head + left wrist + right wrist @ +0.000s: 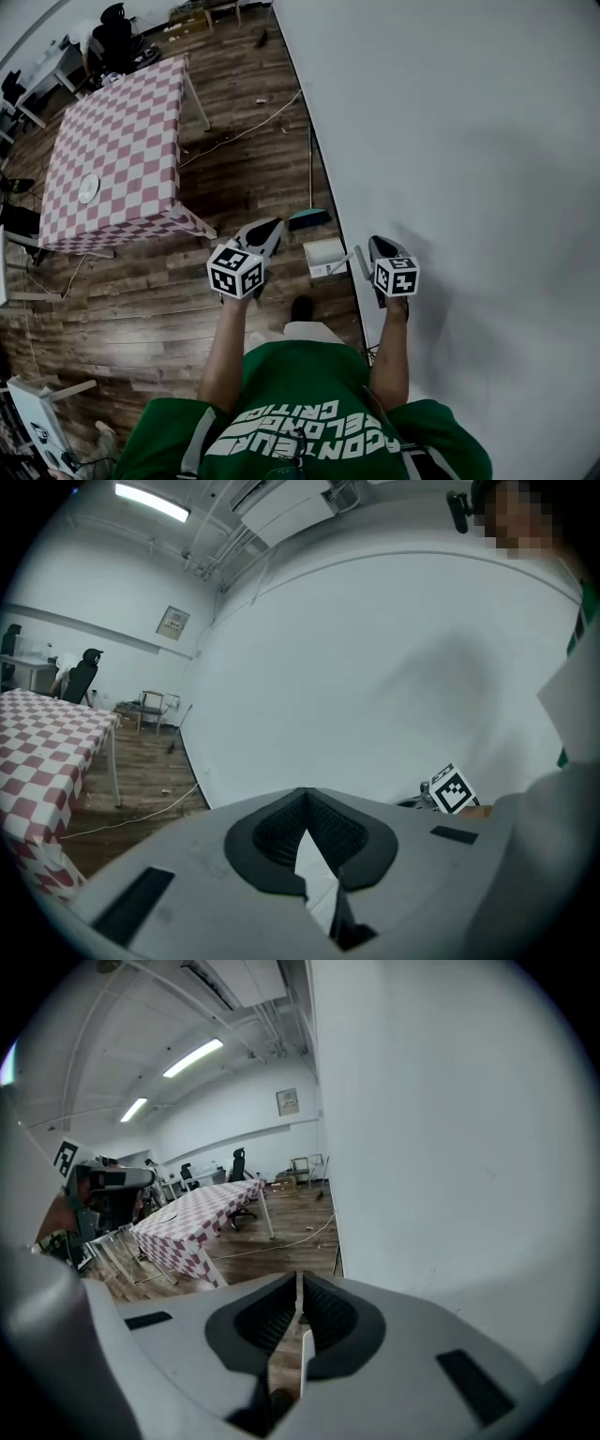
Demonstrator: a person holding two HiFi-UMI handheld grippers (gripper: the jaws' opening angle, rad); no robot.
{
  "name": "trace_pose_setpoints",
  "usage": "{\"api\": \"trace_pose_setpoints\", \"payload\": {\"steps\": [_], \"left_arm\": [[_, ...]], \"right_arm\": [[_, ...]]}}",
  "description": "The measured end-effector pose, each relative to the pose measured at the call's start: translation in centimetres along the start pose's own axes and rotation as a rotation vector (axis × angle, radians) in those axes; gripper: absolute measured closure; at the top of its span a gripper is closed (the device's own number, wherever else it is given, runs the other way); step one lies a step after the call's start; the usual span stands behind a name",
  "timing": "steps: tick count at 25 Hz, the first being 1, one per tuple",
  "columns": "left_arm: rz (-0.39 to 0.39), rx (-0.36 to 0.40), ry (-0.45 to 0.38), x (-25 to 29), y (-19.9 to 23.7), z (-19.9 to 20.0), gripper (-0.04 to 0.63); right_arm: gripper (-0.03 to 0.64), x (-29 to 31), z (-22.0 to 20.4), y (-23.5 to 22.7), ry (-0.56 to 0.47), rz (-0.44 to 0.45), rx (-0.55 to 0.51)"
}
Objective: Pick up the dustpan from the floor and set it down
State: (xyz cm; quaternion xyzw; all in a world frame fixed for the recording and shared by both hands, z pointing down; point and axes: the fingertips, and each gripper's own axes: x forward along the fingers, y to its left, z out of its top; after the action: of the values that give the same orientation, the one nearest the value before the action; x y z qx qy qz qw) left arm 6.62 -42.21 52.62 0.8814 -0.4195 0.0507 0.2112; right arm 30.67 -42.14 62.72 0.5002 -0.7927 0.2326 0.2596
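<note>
In the head view a pale dustpan stands on the wooden floor against the white wall, and its thin handle slants toward my right gripper. My right gripper hovers just right of that handle; whether they touch I cannot tell. My left gripper hangs just left of the dustpan, above the floor. The left gripper view shows the left gripper with its pads meeting at the tips and only wall beyond. The right gripper is also shut in its own view, with floor beyond.
A teal-headed broom leans on the wall just past the dustpan. A table with a pink checked cloth and a plate stands to the left. A cable crosses the floor. My shoe is near the dustpan.
</note>
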Motion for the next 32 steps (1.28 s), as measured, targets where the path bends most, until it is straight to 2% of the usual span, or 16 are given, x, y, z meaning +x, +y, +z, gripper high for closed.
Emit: {"api": "trace_pose_setpoints", "payload": {"steps": [8, 10, 11, 18, 26, 32], "left_arm": [[-0.021, -0.001, 0.040, 1.8, -0.4, -1.6, 0.592], [-0.021, -0.007, 0.047, 2.0, -0.3, -1.9, 0.592], [-0.020, -0.008, 0.051, 2.1, -0.2, -2.0, 0.592], [-0.013, -0.016, 0.078, 2.5, 0.0, -2.8, 0.592], [0.026, -0.033, 0.089, 2.4, 1.2, -3.1, 0.592], [0.062, -0.047, 0.098, 1.9, 2.1, -3.1, 0.592]], "right_arm": [[0.590, 4.3, -4.5, -1.9, 0.165, -0.006, 0.038], [0.505, 5.7, -6.0, -1.7, 0.223, 0.019, 0.049], [0.484, 6.3, -6.7, -1.6, 0.253, 0.026, 0.050], [0.402, 10.8, -12.0, -1.9, 0.517, -0.004, 0.004], [0.396, 15.8, -16.9, -2.7, 0.749, -0.013, -0.040], [0.397, 17.9, -17.4, -3.0, 0.792, -0.029, -0.039]]}}
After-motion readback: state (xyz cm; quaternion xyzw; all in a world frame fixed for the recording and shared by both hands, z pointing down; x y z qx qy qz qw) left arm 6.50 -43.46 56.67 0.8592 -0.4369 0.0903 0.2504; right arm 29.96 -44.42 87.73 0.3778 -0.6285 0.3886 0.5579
